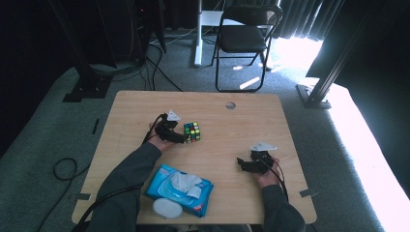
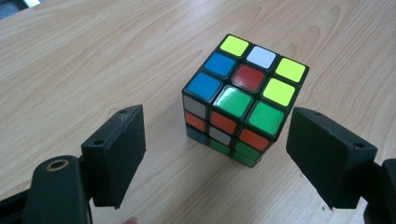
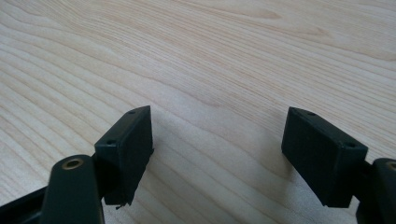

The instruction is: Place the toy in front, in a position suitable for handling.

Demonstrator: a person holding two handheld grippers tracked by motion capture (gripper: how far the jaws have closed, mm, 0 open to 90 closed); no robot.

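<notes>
Cube place: cube (image 1: 192, 131) is sitting on the table (image 1: 227, 145), left of centre, well apart from the wipes pack (image 1: 180, 189) and the white lid (image 1: 167, 208) near the front edge.

Cube versus left gripper: left gripper (image 1: 180, 138) is lying just beside the cube, on its left in the high view, and is pointing straight at it; in the left gripper view the cube (image 2: 243, 100) is standing just ahead of the jaw tips, somewhat nearer the right jaw than the left.

Cube turn: one upright edge is facing the left gripper (image 2: 212, 156) (so the flat faces are running at a slant to the jaws, not square to them).

Nearer hand: the left one by far; right gripper (image 1: 243, 164) is resting well apart, toward the table's right front.

Left jaws: standing wide apart, touching nothing, the gap looking broad enough for the cube.

Right jaws: also spread, with bare wood between them in the right gripper view, where the right gripper (image 3: 217, 154) is hovering low over the table.

Coming move, as I judge it: pushing the left gripper forward, with a slight twist so the pads are meeting two opposite faces rather than edges.
</notes>
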